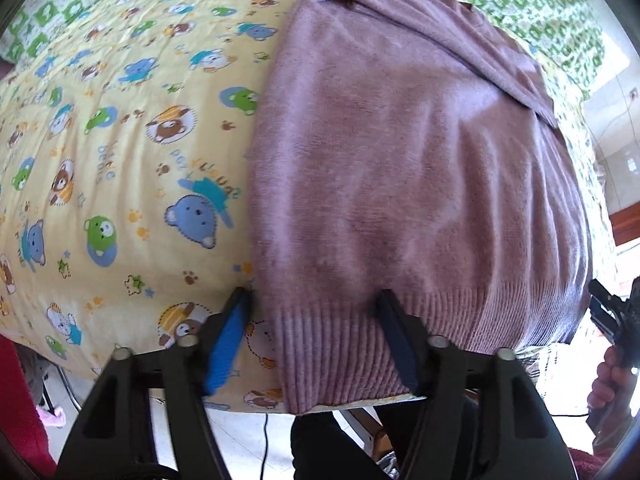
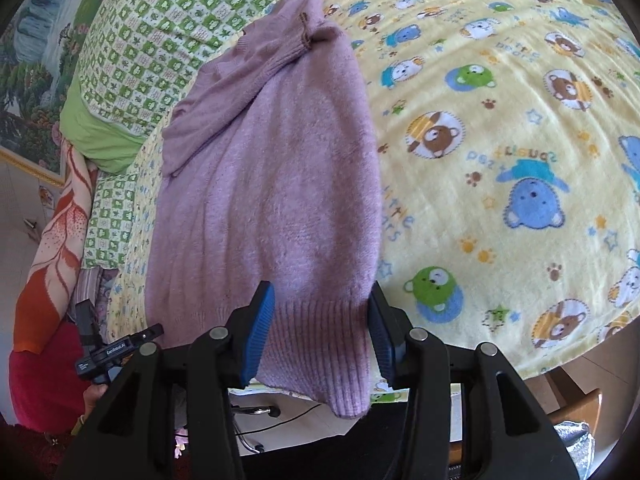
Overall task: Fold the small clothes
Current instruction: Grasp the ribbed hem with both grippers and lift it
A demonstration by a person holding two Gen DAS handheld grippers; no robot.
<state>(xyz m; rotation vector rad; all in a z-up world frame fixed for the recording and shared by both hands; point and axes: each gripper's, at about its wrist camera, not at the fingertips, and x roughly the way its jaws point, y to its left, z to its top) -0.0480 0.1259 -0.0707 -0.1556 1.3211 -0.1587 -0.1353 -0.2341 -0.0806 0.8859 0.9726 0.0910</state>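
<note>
Yellow bear-print blanket (image 1: 120,152) covers the bed; mauve knit sweater (image 1: 400,160) lies flat, hem overhanging the near edge (for pinching). Left hand-held gripper (image 1: 316,340) and right hand-held gripper (image 2: 320,332) straddle hem corners, released, not yet clamped.

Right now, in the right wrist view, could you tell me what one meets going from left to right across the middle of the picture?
Orange patterned blanket → green checked bedding → purple sweater → yellow bear-print blanket.
</note>
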